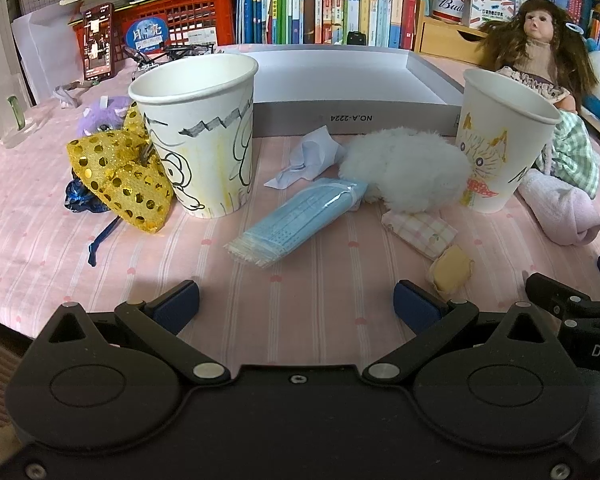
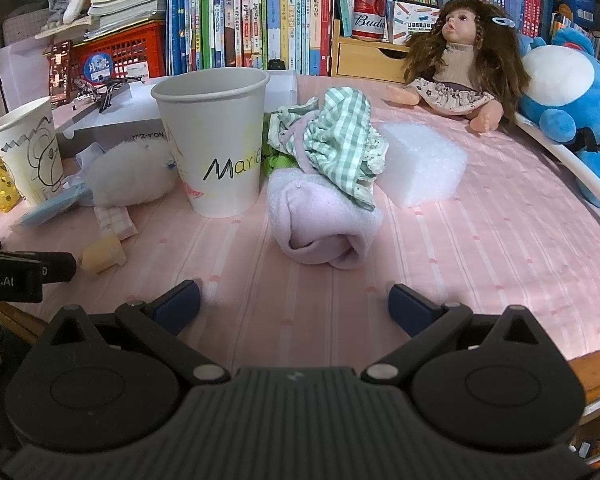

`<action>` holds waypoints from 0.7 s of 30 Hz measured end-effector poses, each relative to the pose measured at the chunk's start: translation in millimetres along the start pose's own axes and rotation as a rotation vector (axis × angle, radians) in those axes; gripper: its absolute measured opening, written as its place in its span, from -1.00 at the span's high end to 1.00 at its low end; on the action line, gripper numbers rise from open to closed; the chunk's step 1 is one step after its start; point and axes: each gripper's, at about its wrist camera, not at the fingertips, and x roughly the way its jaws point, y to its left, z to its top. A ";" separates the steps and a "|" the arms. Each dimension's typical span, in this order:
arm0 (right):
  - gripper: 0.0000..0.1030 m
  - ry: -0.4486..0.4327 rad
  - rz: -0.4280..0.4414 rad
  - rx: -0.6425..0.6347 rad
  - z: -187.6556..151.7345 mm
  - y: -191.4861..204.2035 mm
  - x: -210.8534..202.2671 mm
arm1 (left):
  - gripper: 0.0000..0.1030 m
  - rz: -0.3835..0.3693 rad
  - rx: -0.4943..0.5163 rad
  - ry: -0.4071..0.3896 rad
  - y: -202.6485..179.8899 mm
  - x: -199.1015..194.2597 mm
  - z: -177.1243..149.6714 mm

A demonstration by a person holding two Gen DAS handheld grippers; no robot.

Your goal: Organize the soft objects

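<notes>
- Left gripper [image 1: 296, 300], right gripper [image 2: 294, 300]: jaws spread, holding nothing, at table's near edge.
- Two paper cups [image 1: 198, 132] [image 2: 216, 140] upright; interiors hidden.
- Grey box [image 1: 340, 80] toward far edge, visible floor bare.
- White fluffy toy [image 1: 404, 168], mask pack [image 1: 292, 220] between cups; rolled pink towel [image 2: 324, 224] mid-table.

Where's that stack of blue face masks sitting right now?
The blue face masks lie flat on the pink tablecloth, middle of the left wrist view, between the two paper cups, touching the white fluffy toy.
</notes>
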 end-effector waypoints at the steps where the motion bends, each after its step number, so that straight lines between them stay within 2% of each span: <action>1: -1.00 -0.001 0.000 -0.001 -0.2 0.3 0.0 | -1.00 -0.001 -0.001 0.000 0.0 -0.1 0.1; 4: -1.00 -0.006 0.001 -0.010 0.2 0.4 -0.2 | -0.97 -0.016 0.003 0.012 1.2 -1.5 1.6; 10: -0.87 -0.072 0.014 -0.037 0.5 2.4 -7.8 | -0.59 -0.057 -0.007 -0.024 3.6 -13.5 2.8; 12: -0.81 -0.108 0.008 -0.056 2.5 4.4 -11.3 | -0.45 -0.088 -0.009 -0.043 2.5 -20.2 3.4; 17: -0.71 -0.176 -0.013 -0.081 8.2 3.1 -17.7 | -0.42 -0.161 0.036 -0.093 -8.7 -37.2 4.4; 19: -0.65 -0.183 -0.008 -0.086 9.4 -1.1 -18.8 | -0.31 -0.207 0.060 -0.099 -14.9 -41.2 3.5; 21: -0.56 -0.169 0.010 -0.080 11.0 -7.5 -18.0 | -0.13 -0.250 0.070 -0.081 -19.6 -38.8 2.8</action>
